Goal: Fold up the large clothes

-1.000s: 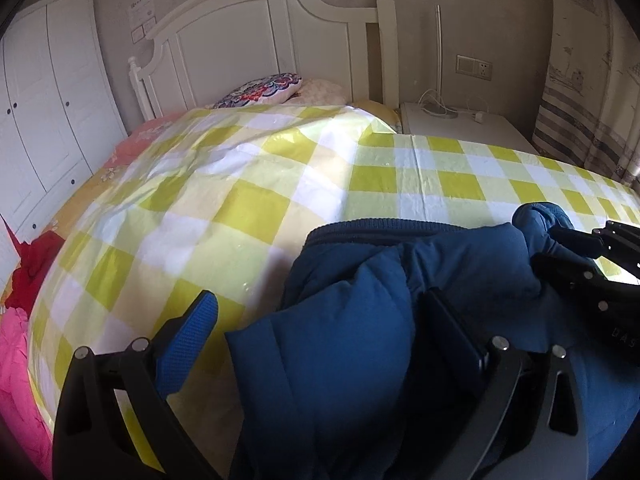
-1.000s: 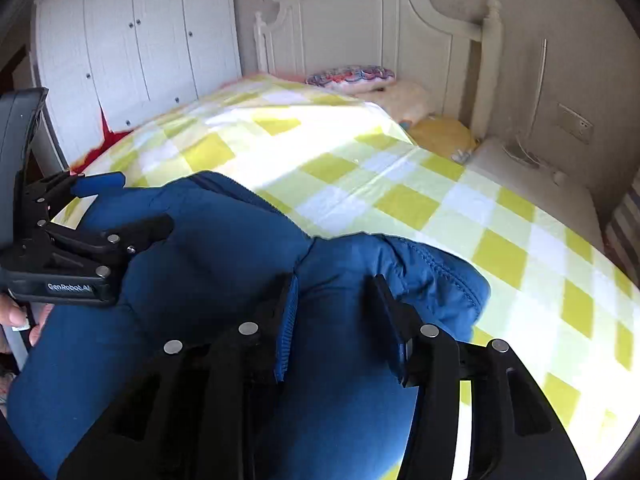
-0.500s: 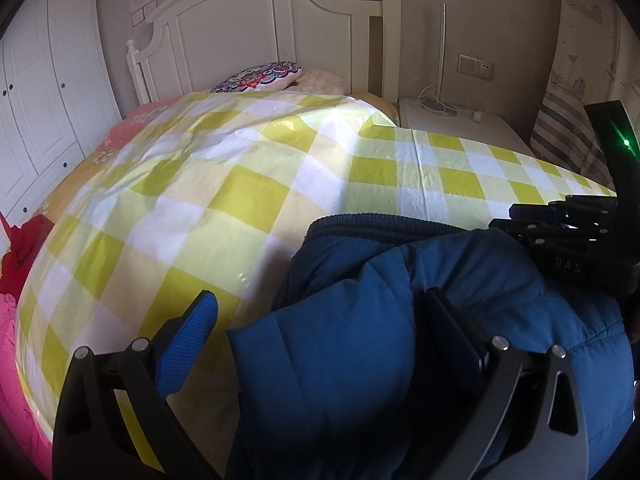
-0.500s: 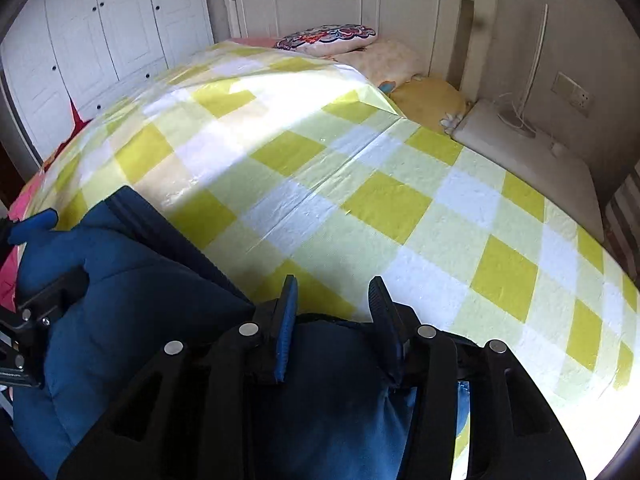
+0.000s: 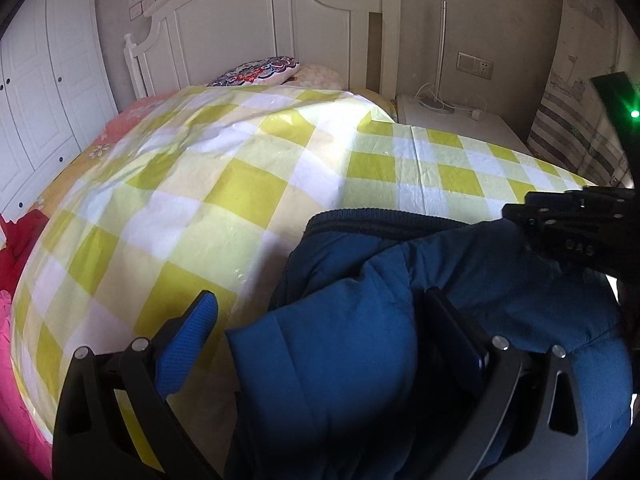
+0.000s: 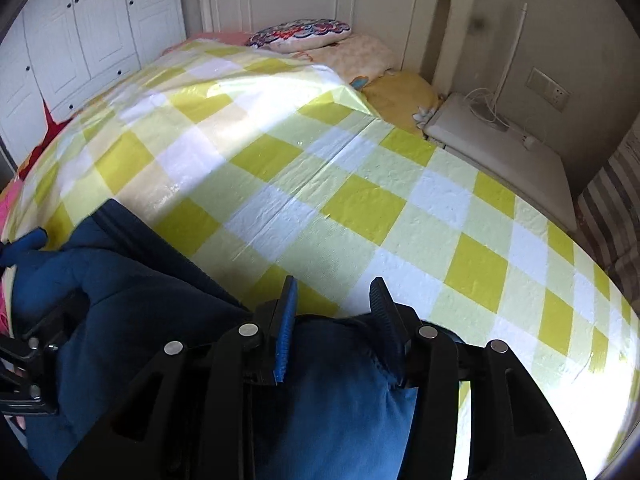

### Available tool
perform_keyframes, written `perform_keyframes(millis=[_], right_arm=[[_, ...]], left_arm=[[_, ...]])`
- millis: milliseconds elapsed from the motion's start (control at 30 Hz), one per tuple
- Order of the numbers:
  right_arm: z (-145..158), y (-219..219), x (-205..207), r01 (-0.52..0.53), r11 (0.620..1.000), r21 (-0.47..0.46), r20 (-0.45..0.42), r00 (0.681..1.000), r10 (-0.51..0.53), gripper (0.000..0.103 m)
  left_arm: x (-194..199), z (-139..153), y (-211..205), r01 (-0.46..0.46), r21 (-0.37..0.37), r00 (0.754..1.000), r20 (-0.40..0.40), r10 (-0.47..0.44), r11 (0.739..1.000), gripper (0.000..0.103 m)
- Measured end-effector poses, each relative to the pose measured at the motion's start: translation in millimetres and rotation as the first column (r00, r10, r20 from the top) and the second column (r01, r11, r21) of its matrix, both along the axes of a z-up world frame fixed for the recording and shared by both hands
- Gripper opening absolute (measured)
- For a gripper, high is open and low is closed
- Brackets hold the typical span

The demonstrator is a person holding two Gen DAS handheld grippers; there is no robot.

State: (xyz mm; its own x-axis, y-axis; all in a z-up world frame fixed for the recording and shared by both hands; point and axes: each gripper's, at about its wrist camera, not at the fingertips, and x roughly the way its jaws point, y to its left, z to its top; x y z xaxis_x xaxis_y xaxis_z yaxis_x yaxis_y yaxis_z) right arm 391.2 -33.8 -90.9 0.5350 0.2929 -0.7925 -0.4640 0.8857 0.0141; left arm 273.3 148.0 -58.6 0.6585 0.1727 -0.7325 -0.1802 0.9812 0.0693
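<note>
Blue jacket (image 5: pixel 360 360), left wrist view: bunched on checked cloth (image 5: pixel 240 184), filling 5 o'clock.
Left gripper (image 5: pixel 320 344): jaws wide, bulk between, left pad clear.
Right wrist view, right gripper (image 6: pixel 334 312): jaws narrow, clamping jacket edge; bulk toward 8 o'clock.

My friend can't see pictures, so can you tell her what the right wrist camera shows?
The right gripper holds a bunched fold of a blue padded jacket low over a bed spread with a yellow and white checked cover. Behind are a patterned pillow, a white headboard and white wardrobe doors.
</note>
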Motion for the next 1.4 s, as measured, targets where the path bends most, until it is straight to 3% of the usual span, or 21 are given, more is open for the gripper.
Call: perform_keyframes(millis=[100, 167, 233, 267, 367, 467, 600, 700, 767, 867, 933, 1000, 1067, 1133, 1267, 1300, 1367, 1400], right_arm=[[25.5, -18.2, -43.3, 0.013, 0.995, 0.104, 0.048, 0.999, -0.018, 0.055], [29.7, -17.3, -72.7, -0.029, 0.995, 0.097, 0.088, 0.996, 0.021, 0.089], [10.5, -0.6, -91.4, -0.07, 0.997, -0.016, 0.062, 0.996, 0.07, 0.089], [-0.2, 3.4, -99.2, -0.058, 0.998, -0.04, 0.097, 0.993, 0.061, 0.089], [-4.6, -6.6, -97.0, -0.029, 0.999, 0.034, 0.067, 0.997, 0.027, 0.091], [5.0, -8.4, -110.2, -0.007, 1.0, 0.016, 0.054, 0.999, 0.006, 0.091], [20.1, -25.7, -154.5, -0.036, 0.996, 0.079, 0.079, 0.996, 0.03, 0.094], [14.6, -51.4, -177.1, -0.028, 0.985, 0.172, 0.031, 0.999, 0.023, 0.095], [5.1, -71.4, -187.9, -0.017, 0.964, 0.265, -0.028, 0.999, 0.025, 0.096], [-14.9, -97.7, -198.1, 0.001, 0.909, 0.417, -0.13, 0.99, 0.059, 0.096], [-26.4, -108.8, -202.1, 0.011, 0.87, 0.492, -0.18, 0.98, 0.089, 0.096], [-36.1, -113.4, -205.5, 0.016, 0.843, 0.538, -0.217, 0.969, 0.12, 0.099], [-40.1, -111.4, -208.5, 0.003, 0.831, 0.557, -0.231, 0.961, 0.151, 0.099], [-41.9, -106.6, -210.1, -0.016, 0.82, 0.572, -0.241, 0.952, 0.186, 0.099], [-46.4, -91.3, -208.6, -0.043, 0.818, 0.574, -0.248, 0.943, 0.224, 0.099], [-47.0, -90.2, -205.5, -0.04, 0.814, 0.579, -0.251, 0.941, 0.225, 0.099], [-48.8, -90.4, -201.8, -0.034, 0.805, 0.592, -0.256, 0.94, 0.228, 0.099], [-49.9, -91.5, -202.8, -0.033, 0.8, 0.599, -0.25, 0.941, 0.227, 0.099]], left_arm=[[1.5, -1.3, 2.9, 0.002, -0.02, 1.0, -0.006, -0.002, 1.0, 0.101], [2.0, -1.9, 3.1, 0.002, -0.024, 1.0, -0.009, -0.002, 1.0, 0.101], [2.4, -2.3, 2.7, 0.002, -0.026, 1.0, -0.012, -0.002, 1.0, 0.101], [3.2, -2.9, 3.0, -0.001, -0.026, 1.0, -0.018, 0.0, 1.0, 0.101], [5.3, -6.0, 6.5, 0.002, -0.055, 0.999, -0.039, -0.004, 0.998, 0.101], [6.5, -7.8, 11.9, 0.012, -0.095, 0.997, -0.069, -0.019, 0.995, 0.101], [-13.9, -0.4, 11.6, 0.066, -0.07, 0.993, -0.09, -0.072, 0.995, 0.101], [-42.5, 3.1, 20.0, 0.129, -0.151, 0.986, -0.09, -0.143, 0.98, 0.101], [-61.7, 2.5, 32.2, 0.17, -0.263, 0.978, -0.077, -0.196, 0.95, 0.101], [-86.0, -7.3, 50.5, 0.214, -0.43, 0.962, -0.061, -0.265, 0.877, 0.101], [-99.1, -20.9, 63.1, 0.237, -0.562, 0.943, -0.064, -0.328, 0.793, 0.101], [-105.9, -35.7, 68.5, 0.247, -0.635, 0.923, -0.076, -0.377, 0.732, 0.101], [-113.1, -46.8, 76.8, 0.267, -0.692, 0.917, -0.031, -0.397, 0.671, 0.101], [-117.0, -47.9, 76.7, 0.292, -0.691, 0.913, -0.006, -0.408, 0.662, 0.101], [-112.4, -45.6, 65.9, 0.28, -0.666, 0.913, -0.037, -0.406, 0.692, 0.101], [-110.5, -45.6, 63.6, 0.295, -0.674, 0.905, -0.029, -0.424, 0.677, 0.101], [-105.5, -50.3, 55.0, 0.356, -0.725, 0.858, 0.003, -0.514, 0.59, 0.101], [-106.3, -49.7, 53.3, 0.375, -0.712, 0.852, 0.013, -0.523, 0.593, 0.101]])
